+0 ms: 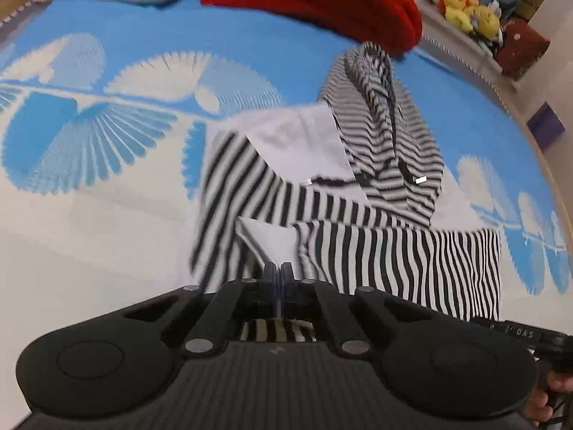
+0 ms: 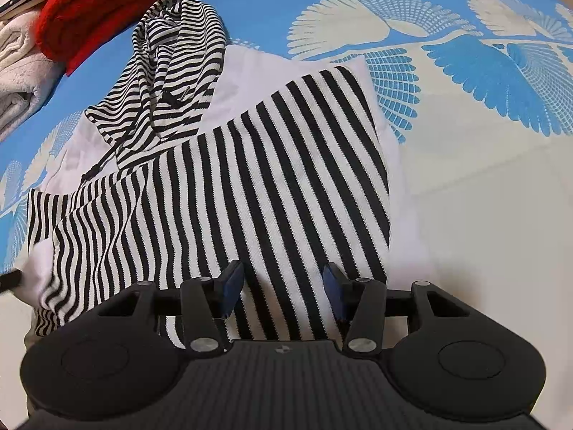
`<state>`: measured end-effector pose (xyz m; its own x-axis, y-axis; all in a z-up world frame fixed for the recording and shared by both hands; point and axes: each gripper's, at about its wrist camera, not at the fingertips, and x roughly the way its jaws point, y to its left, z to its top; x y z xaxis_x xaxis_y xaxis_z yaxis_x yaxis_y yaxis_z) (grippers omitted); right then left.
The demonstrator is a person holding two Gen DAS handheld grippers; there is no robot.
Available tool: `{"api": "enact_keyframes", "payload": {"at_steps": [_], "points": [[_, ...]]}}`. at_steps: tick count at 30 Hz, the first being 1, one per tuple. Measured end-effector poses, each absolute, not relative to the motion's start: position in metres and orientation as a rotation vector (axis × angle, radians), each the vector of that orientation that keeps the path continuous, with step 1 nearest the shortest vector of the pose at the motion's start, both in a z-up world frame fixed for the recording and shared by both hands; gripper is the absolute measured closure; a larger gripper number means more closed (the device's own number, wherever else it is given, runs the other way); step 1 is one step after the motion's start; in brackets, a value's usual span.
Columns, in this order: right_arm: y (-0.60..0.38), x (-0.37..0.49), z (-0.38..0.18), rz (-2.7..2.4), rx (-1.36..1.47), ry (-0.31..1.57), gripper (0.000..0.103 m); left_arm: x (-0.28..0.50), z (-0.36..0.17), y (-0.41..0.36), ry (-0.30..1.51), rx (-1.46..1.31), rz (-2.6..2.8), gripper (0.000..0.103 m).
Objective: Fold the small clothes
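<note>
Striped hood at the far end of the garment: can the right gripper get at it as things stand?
Probably yes. The right gripper is open over the striped body, and the hood lies uncovered beyond it, beside the red cloth.

Bright, even indoor light falls on the blue-and-white bedspread (image 1: 107,186), with only soft, faint shadows under the striped garment (image 2: 250,179). The left wrist view is motion-blurred, most at the garment's left edge; the right wrist view is sharp. Fisheye curvature bends the bedspread's edges in both.

Hoodie (image 2: 222,186) lies on bedspread (image 2: 465,179) w/ hood (image 2: 179,53) at far end, blankets (image 2: 71,10) behind.
</note>
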<state>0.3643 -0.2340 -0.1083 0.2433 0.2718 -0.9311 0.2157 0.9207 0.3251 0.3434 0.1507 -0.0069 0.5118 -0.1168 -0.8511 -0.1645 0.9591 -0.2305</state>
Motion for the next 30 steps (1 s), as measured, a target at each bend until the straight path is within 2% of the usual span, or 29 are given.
{"api": "enact_keyframes", "payload": {"at_steps": [7,12,15,18,24,30], "points": [[-0.242,0.365,-0.116,-0.034,0.392,1.357,0.052,0.348,-0.042,0.158,1.203,-0.242,0.068,0.100],[-0.243,0.365,-0.113,-0.064,0.413,1.348,0.052,0.348,-0.019,0.160,1.065,-0.265,0.059,0.092],[-0.242,0.364,-0.111,-0.062,0.416,1.341,0.052,0.353,-0.033,0.150,1.130,-0.317,-0.035,0.088],[-0.243,0.364,-0.115,-0.063,0.412,1.355,0.052,0.357,-0.057,0.139,1.236,-0.225,-0.010,0.087],[-0.245,0.366,-0.105,-0.066,0.424,1.324,0.052,0.356,-0.046,0.138,1.169,-0.239,-0.012,0.071],[-0.247,0.365,-0.111,-0.071,0.410,1.354,0.052,0.358,-0.060,0.133,1.217,-0.222,0.011,0.068]]}}
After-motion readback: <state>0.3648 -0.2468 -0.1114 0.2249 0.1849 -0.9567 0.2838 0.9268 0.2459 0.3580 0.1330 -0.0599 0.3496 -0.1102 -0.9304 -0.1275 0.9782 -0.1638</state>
